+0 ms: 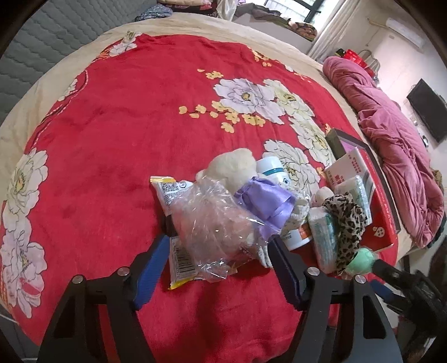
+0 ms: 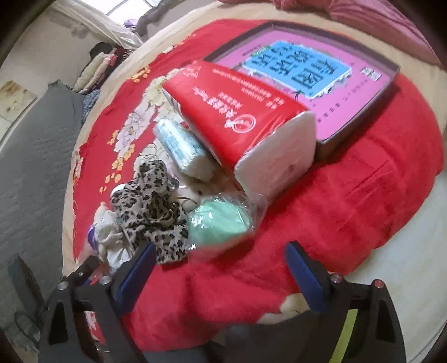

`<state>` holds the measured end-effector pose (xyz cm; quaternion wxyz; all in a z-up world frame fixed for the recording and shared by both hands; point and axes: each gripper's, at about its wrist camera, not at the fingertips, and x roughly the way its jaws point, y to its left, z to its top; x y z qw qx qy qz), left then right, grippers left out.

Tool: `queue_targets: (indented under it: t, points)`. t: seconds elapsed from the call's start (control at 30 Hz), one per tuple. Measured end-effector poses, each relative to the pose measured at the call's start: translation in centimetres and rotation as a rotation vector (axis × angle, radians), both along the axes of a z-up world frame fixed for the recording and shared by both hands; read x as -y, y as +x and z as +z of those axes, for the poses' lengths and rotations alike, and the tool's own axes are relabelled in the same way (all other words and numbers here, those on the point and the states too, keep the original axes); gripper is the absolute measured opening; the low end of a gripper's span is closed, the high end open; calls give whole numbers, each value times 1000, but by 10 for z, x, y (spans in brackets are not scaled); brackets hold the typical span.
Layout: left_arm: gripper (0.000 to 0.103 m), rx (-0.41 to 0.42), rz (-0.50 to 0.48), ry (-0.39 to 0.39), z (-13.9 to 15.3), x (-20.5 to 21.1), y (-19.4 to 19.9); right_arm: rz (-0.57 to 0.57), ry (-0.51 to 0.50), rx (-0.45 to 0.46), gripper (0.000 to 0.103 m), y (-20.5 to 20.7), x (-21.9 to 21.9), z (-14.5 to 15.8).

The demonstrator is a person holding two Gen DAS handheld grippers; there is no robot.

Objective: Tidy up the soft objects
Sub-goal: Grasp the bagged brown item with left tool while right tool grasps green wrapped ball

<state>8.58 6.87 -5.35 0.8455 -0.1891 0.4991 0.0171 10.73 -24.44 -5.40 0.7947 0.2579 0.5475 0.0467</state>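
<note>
Both your claws gape empty: the green ball (image 2: 219, 223) lies dead ahead of the right claw (image 2: 220, 261), the bagged plush (image 1: 215, 223) between the left claw's (image 1: 220, 248) fingers.

A bed is being covered ahead of the jaws by a red floral blanket (image 1: 125, 125) over a beige sheet (image 1: 195, 23). Far ahead and left of the jaws, a grey quilted headboard (image 1: 42, 50) is being shown. To the right, a pink quilt (image 1: 391, 134) is lying bunched, and daylight is being admitted through a curtained window (image 1: 307, 11) beside a wall-mounted television (image 1: 427, 109).
</note>
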Motion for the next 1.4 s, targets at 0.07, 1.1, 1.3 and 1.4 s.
queue_targets:
  t: [0.07, 1.1, 1.3, 1.4]
  points:
    - [70, 3, -6, -12, 0, -1, 1, -9, 6, -15, 79, 6, -1, -8]
    - [49, 14, -13, -184, -15, -29, 17, 71, -90, 12, 51, -6, -3, -1]
    - [49, 37, -17, -162, -5, -28, 5, 88, -100, 32, 51, -15, -3, 7]
    - [49, 57, -16, -159, 4, -27, -2, 96, -98, 53, 51, -18, -3, 15]
